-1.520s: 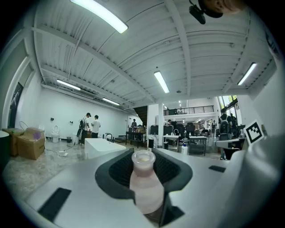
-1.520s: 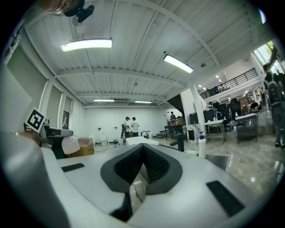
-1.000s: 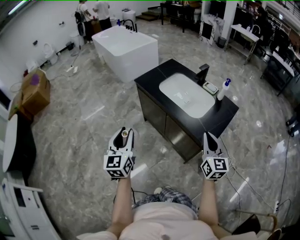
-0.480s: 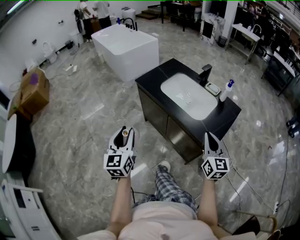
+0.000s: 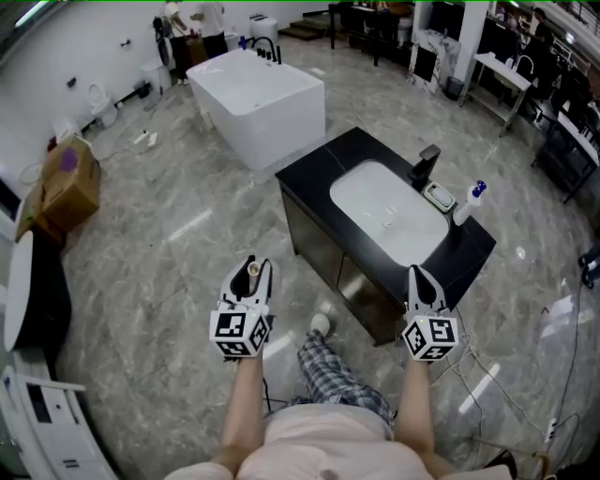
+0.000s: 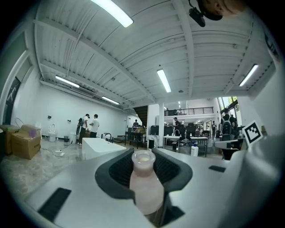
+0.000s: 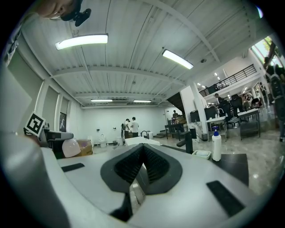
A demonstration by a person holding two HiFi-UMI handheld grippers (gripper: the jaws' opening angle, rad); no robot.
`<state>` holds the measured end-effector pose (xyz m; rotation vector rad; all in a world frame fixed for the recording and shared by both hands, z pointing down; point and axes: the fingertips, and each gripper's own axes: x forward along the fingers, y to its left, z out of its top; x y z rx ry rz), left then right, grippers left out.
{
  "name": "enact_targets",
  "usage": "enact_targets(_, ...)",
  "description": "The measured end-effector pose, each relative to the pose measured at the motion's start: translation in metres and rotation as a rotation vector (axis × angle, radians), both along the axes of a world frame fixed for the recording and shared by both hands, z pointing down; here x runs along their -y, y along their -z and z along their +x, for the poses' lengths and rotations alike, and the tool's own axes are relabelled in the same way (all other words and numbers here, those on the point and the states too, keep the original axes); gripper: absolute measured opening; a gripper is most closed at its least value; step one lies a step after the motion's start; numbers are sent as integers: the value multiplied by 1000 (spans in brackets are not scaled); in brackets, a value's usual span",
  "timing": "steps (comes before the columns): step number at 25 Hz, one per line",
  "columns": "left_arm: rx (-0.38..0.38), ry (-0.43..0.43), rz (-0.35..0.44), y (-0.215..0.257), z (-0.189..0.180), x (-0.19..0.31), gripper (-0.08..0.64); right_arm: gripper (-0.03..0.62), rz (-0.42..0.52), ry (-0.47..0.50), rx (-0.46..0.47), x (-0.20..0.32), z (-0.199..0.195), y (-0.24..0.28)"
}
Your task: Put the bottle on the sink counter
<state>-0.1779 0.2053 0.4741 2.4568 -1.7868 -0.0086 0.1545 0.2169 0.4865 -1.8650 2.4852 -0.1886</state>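
Observation:
A small pale pink bottle (image 6: 144, 180) with an open round mouth stands upright between the pads of my left gripper (image 5: 247, 279), which is shut on it. In the head view the bottle (image 5: 249, 270) shows as a small ring over the grey marble floor, left of the cabinet. My right gripper (image 5: 419, 284) is shut with nothing in it, its pads meeting at the tip (image 7: 143, 153). The black sink counter (image 5: 319, 167) with its white basin (image 5: 380, 204) lies ahead and to the right of both grippers.
On the counter stand a black faucet (image 5: 427, 165), a soap dish (image 5: 438, 195) and a white bottle with a blue cap (image 5: 468, 202). A white bathtub (image 5: 258, 98) sits beyond. A cardboard box (image 5: 66, 182) is at left. Two people (image 5: 192, 24) stand far back.
The counter has shifted right and down in the head view as the person stepped forward; a leg and foot now show below. Both grippers kept their pose.

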Motion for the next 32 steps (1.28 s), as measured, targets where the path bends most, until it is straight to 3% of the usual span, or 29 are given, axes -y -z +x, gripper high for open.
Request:
enact_targets(8,20,-20,-7,-18,4,133,140,15,-6,-2,27,136,-8,-18)
enact_targets(12,19,-50,10,-22,15,248,140,15,-4,-31,39,240,-4,-27)
enact_targets(16,22,-99,9,8,-3,385,140,15,-12,-69,31,363,-30,2)
enact_targets(19,11,-125,14,21,9,451,140,15,-12,-82,31,424,-27,16)
enact_targets(26,15,-177,0,39,33,547,140,15,-17,-88,26,514,-25,38)
enact_targets(32,23,-241,-16,31,53,576,140,15,-16,-127,28,535,-18,36)
